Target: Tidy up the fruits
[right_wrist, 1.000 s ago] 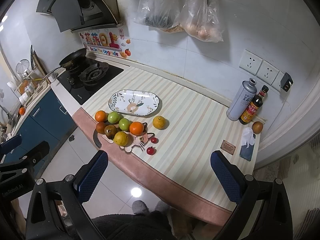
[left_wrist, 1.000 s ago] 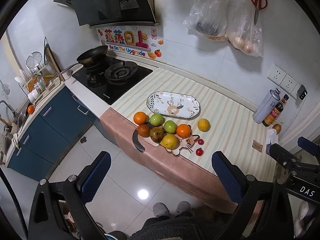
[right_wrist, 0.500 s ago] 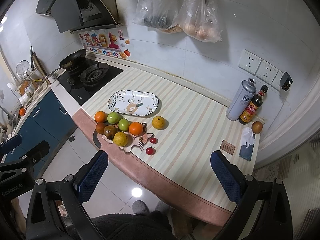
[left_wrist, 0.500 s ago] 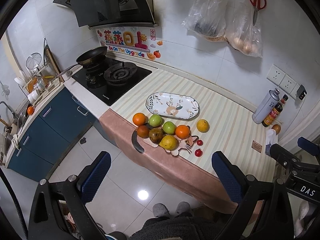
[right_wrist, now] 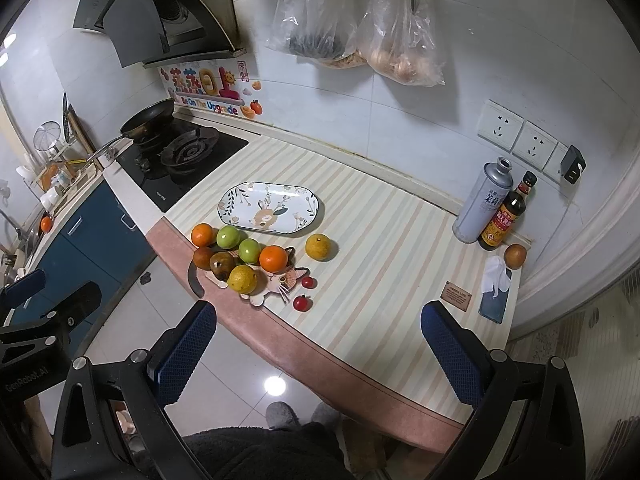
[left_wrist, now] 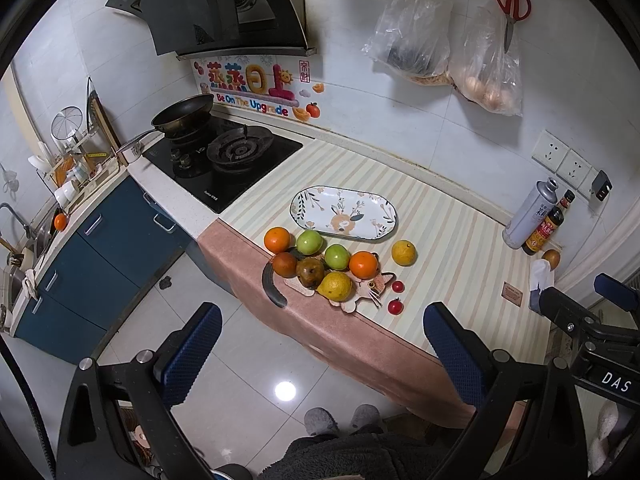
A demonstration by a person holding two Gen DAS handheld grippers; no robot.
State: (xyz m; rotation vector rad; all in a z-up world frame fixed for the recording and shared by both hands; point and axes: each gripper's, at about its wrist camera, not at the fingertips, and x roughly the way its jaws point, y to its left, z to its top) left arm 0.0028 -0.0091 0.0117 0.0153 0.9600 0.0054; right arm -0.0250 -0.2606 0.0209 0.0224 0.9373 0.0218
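Note:
Several fruits lie in a cluster on a cat-shaped board [left_wrist: 370,284] [right_wrist: 276,282] at the counter's front edge: oranges [left_wrist: 277,239] [right_wrist: 273,259], green apples [left_wrist: 309,242] [right_wrist: 228,237], a brown pear [left_wrist: 310,272], a lemon [left_wrist: 335,286] [right_wrist: 242,279]. A yellow citrus [left_wrist: 404,253] [right_wrist: 318,247] and two cherry tomatoes [left_wrist: 395,306] [right_wrist: 301,303] lie beside it. An empty oval patterned plate [left_wrist: 344,213] [right_wrist: 269,208] sits behind. My left gripper [left_wrist: 320,354] and right gripper [right_wrist: 316,354] are open, empty, held back above the floor.
A gas hob with a pan [left_wrist: 182,114] is at the left. A spray can [right_wrist: 482,202], a sauce bottle [right_wrist: 506,216], a brown fruit [right_wrist: 515,256], a phone [right_wrist: 495,300] and a small card [right_wrist: 456,296] stand at the right. Bags [left_wrist: 412,28] and scissors hang on the wall.
Both views have shifted very slightly; the fruits and plate have not moved. Both grippers stay open.

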